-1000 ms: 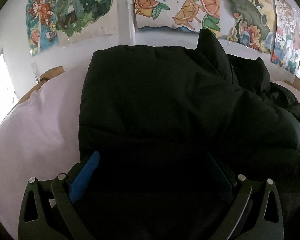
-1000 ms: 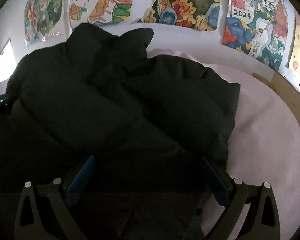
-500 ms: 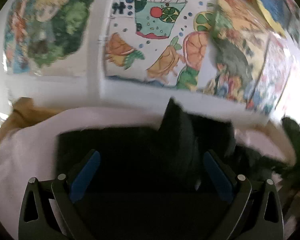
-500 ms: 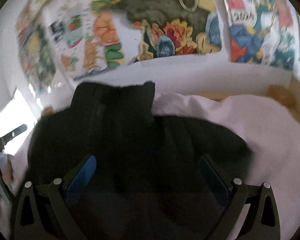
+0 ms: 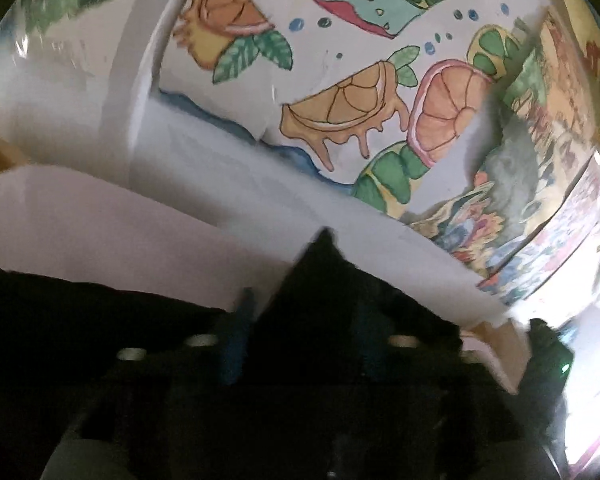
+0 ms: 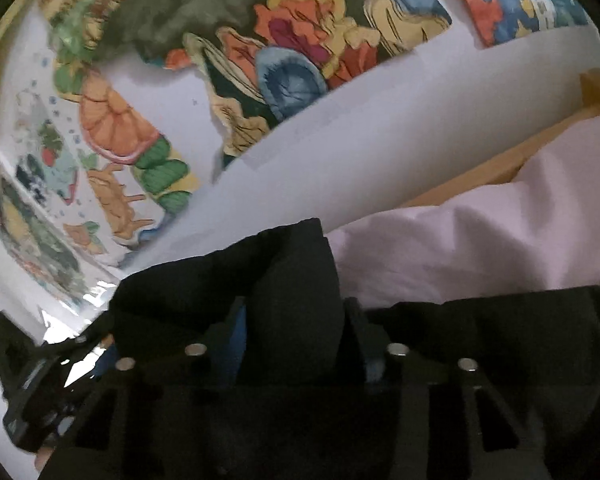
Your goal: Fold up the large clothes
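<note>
The right tool is clenched on a thick fold of the black jacket: at the lower middle of the right wrist view the padded cloth bulges up between the two blue pads, which press it from both sides. The left tool also appears closed on the same jacket, a dark peak of cloth rising between its fingers at the lower middle of the left wrist view, but this part is very dark and blurred, so the grip is less certain.

The jacket lies on the bed, on a pale pink sheet, and fills the bottom of both views. I judge that the step in hand is carrying a gripped edge over to make a fold. The next move calls for both tools to travel together and level, so the bulky cloth lands flat on the rest of the jacket before letting go.

Most of the jacket is cut off below the frames, so the fold line cannot be seen. The painted posters on the wall fill the upper half. At the lower left of the right view stands the other tool, only partly visible.
</note>
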